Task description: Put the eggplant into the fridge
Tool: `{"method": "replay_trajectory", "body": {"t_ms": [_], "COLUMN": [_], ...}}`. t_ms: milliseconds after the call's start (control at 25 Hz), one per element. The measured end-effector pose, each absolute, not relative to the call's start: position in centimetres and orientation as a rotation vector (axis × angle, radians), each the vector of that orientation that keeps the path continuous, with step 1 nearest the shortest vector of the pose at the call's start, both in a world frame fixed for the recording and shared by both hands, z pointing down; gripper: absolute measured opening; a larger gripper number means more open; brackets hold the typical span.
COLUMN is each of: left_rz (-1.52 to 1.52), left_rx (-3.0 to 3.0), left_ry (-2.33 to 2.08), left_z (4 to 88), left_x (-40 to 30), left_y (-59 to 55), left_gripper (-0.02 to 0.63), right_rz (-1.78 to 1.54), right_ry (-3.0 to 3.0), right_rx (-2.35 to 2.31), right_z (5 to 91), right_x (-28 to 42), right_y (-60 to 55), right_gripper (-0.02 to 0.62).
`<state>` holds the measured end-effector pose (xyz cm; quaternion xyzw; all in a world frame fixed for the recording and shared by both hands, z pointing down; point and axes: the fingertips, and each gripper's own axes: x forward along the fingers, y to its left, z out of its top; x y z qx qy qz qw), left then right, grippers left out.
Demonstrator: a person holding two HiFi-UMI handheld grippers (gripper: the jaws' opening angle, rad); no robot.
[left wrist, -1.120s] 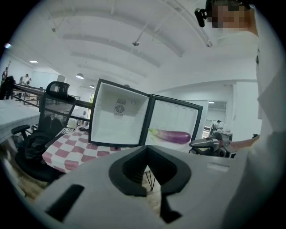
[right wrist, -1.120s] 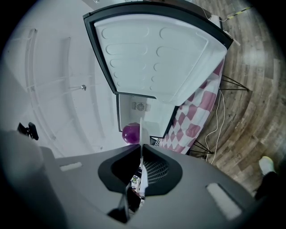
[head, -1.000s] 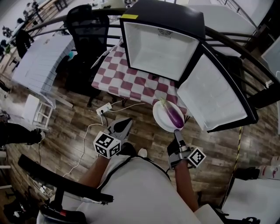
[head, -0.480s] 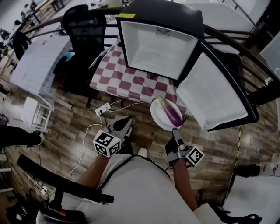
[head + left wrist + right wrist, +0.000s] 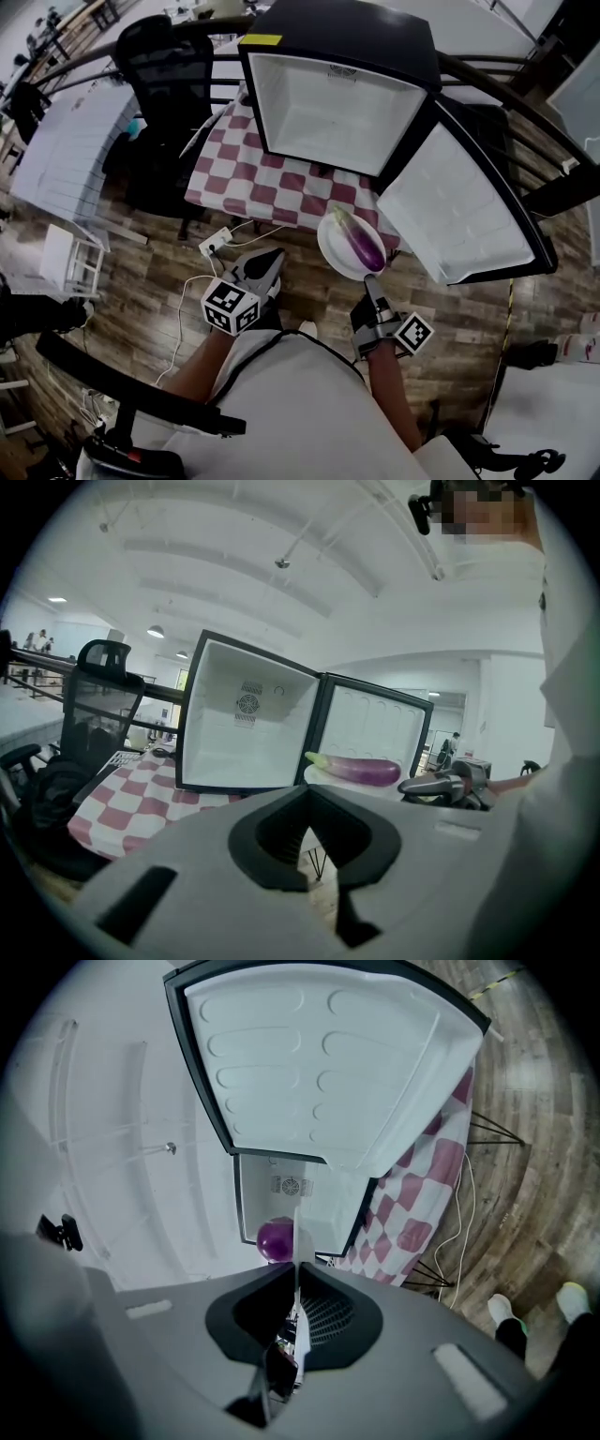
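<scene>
1. eggplant [image 5: 360, 242] lies on a white plate [image 5: 328, 251], with its green stem end toward the fridge [image 5: 328, 108].
2. right gripper [image 5: 369, 281] – jaws clenched on the near rim of the plate. it carries the plate by that rim at the front edge of the checkered table [image 5: 248, 169].
3. left gripper [image 5: 266, 263] – jaws pressed together with nothing between them. it sits left of the plate and apart from it.
4. the fridge stands on the table, with its door [image 5: 459, 211] swung wide to the right.
5. the plate and eggplant are in front of the fridge opening, outside the cabinet.
</scene>
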<state>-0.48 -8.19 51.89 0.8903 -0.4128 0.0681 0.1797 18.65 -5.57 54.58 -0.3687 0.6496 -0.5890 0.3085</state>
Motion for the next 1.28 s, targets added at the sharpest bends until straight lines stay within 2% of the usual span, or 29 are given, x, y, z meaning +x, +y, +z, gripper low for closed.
{"method": "replay_trajectory", "body": {"t_ms": [560, 1280], "left_rz": [0.211, 0.222], "left_rx": [2.584, 2.665], "left_ry": [-1.038, -0.835], "left_z": [51.2, 51.3], "left_x": [-4.8, -8.9], "left_y": [-18.4, -27.0], "left_gripper": [0.005, 0.003], "right_rz": [-1.483, -1.365], "right_ry": [1.673, 1.529], "right_rx": [-1.033, -1.172], "right_z": [53.9, 54.2], "right_x": [13.7, 9.8], "right_y": [-14.7, -20.1], "right_gripper": [0.025, 0.025]}}
